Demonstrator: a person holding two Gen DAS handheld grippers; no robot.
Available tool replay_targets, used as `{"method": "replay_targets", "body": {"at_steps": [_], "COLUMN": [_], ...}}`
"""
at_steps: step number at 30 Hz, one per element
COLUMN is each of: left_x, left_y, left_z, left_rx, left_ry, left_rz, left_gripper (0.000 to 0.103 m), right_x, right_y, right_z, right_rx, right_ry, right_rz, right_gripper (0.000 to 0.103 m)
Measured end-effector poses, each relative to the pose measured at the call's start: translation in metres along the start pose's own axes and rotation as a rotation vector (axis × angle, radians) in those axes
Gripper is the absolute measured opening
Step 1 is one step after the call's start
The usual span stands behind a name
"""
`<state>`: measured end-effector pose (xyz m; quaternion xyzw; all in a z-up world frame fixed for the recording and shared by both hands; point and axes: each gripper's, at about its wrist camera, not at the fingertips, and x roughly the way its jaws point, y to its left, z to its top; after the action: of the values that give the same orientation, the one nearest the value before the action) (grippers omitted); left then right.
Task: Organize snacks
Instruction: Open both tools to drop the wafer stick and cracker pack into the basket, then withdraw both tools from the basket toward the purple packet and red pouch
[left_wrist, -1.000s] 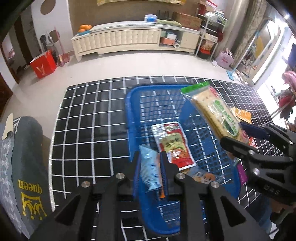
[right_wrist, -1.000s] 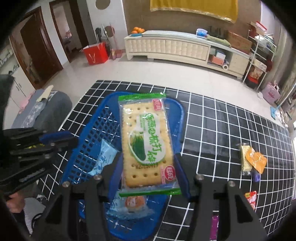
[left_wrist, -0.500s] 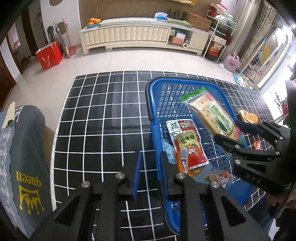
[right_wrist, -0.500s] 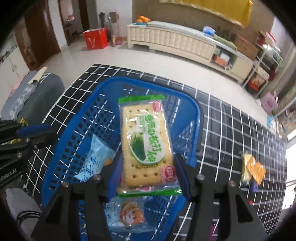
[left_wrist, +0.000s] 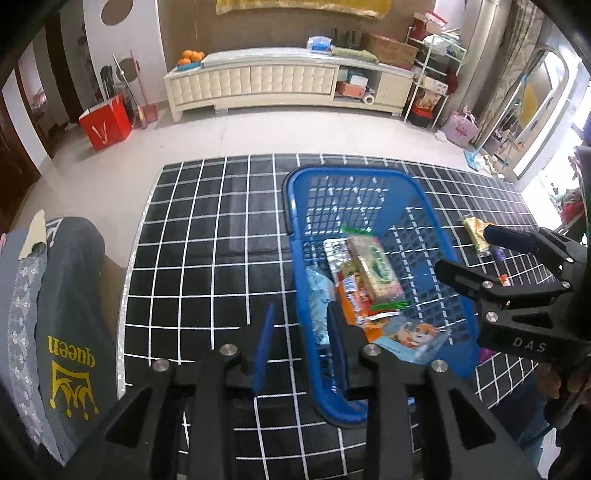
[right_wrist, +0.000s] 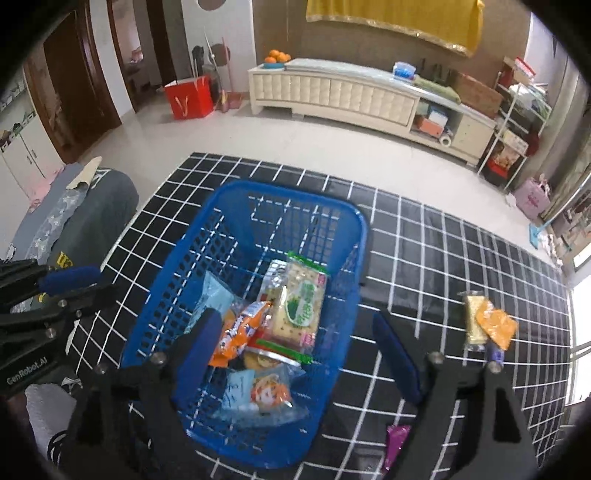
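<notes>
Dropped from the right gripper (right_wrist: 306, 354), the green-and-clear plastic cracker packet (right_wrist: 299, 308) now lies in the blue plastic mesh basket (right_wrist: 288, 201).
It rests atop other snack packs; both grippers, the left gripper (left_wrist: 301, 328) included, stand open and empty. Next probably comes the yellow and orange packets (right_wrist: 487, 325) on the black grid mat (right_wrist: 443, 258), needing a rightward reach.

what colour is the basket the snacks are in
Blue, a plastic mesh basket; clearest in the right wrist view.

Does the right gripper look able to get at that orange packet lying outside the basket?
Probably yes: the right gripper is open and empty, and the orange packet lies uncovered on the mat to its right.
</notes>
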<state>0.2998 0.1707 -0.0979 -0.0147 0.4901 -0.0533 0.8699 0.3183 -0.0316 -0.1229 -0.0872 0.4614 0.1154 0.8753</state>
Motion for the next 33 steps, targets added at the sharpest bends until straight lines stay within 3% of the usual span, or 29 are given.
{"method": "replay_targets", "body": {"at_steps": [11,15,19,33], "left_x": [-0.048,-0.062,-0.068,-0.044], "left_y": [-0.060,-0.096,-0.134,-0.242], "left_z": [-0.010,-0.015,-0.022,-0.036], "left_rx": [0.075,0.124,0.171,0.235], "left_ry": [-0.062,-0.083,-0.096,-0.033], "left_rz": [-0.003,0.009,0.005,-0.066], "left_gripper": [0.031,0.040,0.051,0.058], "right_x": [-0.084,-0.111,-0.126,-0.142], "right_y": [-0.041,-0.069,-0.091,-0.172], "right_z": [-0.030,-0.048,-0.062,-0.126], "right_rx": [0.042,0.071,0.112,0.222], "right_ry": [-0.091,-0.107,-0.106,-0.074], "right_rz": [-0.039,-0.060,-0.091,-0.115], "right_gripper": [0.087,0.087,0.087,0.087]}}
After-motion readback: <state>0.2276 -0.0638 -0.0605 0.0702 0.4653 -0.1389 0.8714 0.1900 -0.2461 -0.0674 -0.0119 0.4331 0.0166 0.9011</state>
